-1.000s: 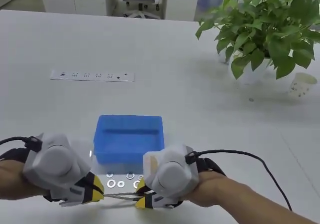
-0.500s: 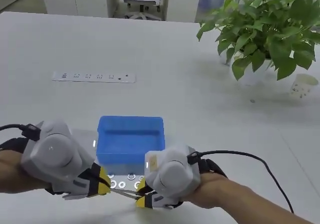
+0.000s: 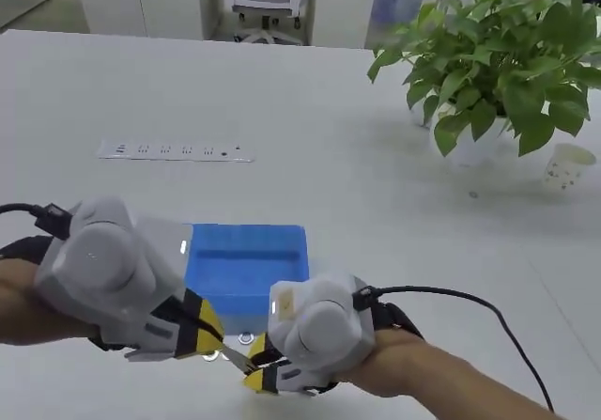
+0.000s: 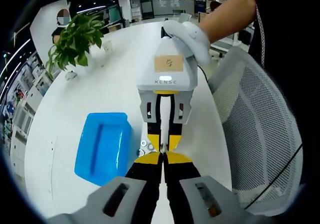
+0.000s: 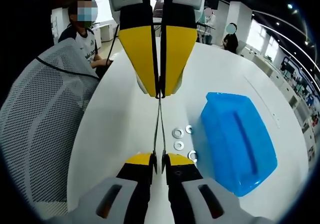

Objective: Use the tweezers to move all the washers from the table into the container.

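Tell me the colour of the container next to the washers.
Bright blue all over. The rectangular plastic container shows best in the right gripper view.

The container (image 3: 247, 260) sits on the tabletop (image 3: 310, 119), with the washers (image 5: 175, 133) just beside its near wall. In front of them, the tweezers (image 5: 159, 103) span between the left gripper (image 3: 214, 343) and the right gripper (image 3: 252, 365), gripped by both. A power strip (image 3: 176, 150) lies behind the container to the left; a potted plant (image 3: 498, 54) and a cup (image 3: 568, 166) stand far right.
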`<state>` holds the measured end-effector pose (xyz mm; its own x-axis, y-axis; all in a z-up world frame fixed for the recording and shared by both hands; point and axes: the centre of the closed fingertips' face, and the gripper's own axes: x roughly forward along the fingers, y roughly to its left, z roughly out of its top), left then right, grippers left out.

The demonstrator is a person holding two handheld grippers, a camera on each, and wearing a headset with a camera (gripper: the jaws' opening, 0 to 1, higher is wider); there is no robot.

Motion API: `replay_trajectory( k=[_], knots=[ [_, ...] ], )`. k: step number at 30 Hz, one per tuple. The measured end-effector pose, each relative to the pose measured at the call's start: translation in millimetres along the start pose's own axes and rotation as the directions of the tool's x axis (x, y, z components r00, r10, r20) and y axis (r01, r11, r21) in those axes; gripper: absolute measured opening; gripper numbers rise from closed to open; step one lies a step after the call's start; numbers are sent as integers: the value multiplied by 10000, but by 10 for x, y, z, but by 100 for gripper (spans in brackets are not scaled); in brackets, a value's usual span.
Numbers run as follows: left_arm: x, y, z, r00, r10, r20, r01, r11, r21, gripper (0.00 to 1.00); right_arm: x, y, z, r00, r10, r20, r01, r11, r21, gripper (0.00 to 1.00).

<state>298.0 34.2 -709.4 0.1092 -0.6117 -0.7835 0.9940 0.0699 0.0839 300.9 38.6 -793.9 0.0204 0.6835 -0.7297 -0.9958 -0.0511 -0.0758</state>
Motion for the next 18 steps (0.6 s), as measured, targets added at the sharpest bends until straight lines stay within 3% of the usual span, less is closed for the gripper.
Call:
replay_trajectory(
  k=[18],
  knots=[
    [80,-28,180,9972,-282,686,260,9991,329,5,18,14,29,9990,-93,426,76,9992,393,11]
  ],
)
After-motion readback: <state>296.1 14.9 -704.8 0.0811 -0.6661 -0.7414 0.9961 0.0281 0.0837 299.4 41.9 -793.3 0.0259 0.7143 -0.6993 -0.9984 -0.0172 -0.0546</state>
